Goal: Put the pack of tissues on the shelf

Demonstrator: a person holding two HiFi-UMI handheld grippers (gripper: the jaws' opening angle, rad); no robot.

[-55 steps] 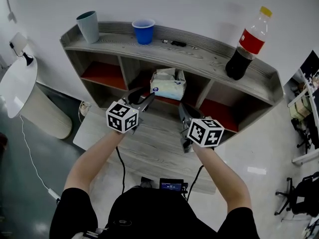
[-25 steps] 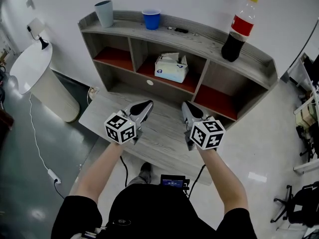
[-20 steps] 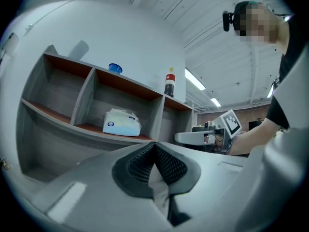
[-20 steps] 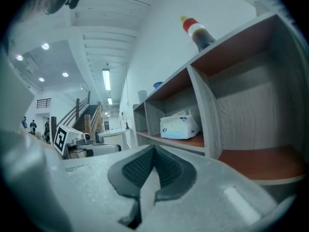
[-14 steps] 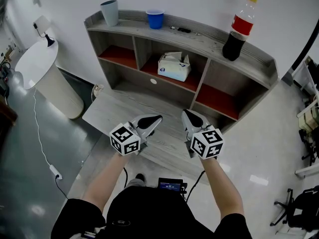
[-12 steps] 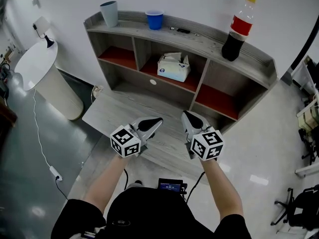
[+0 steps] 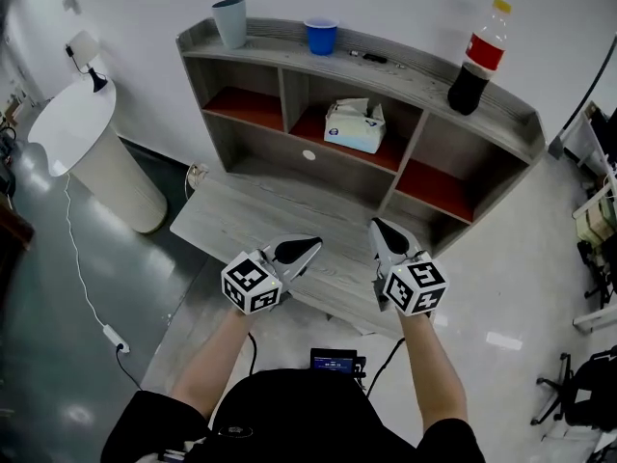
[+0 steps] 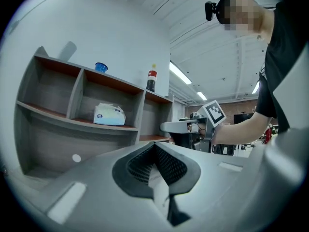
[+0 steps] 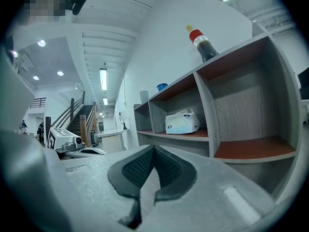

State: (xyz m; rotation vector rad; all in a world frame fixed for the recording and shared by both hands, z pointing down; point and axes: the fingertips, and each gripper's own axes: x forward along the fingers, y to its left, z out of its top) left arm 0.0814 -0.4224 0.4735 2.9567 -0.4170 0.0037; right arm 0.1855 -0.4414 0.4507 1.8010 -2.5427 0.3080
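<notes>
The pack of tissues (image 7: pixel 355 126) is white and pale blue and lies in the middle compartment of the grey wooden shelf unit (image 7: pixel 415 80). The same pack (image 8: pixel 109 115) shows in the left gripper view, and the pack (image 9: pixel 182 122) shows in the right gripper view. My left gripper (image 7: pixel 310 249) hovers over the front of the desk (image 7: pixel 241 222), well short of the shelf, shut and empty. My right gripper (image 7: pixel 382 230) is beside it, also shut with nothing between its jaws. Both point toward the shelf.
On the shelf top stand a grey cup (image 7: pixel 230 21), a blue cup (image 7: pixel 320 36) and a cola bottle (image 7: pixel 476 60). A white round table (image 7: pixel 82 138) is at the left. The left and right compartments have red floors.
Both grippers have drawn back from the shelf toward the desk's front edge. The tissue pack stays in the middle compartment. The view has shifted, so the shelf sits further right.
</notes>
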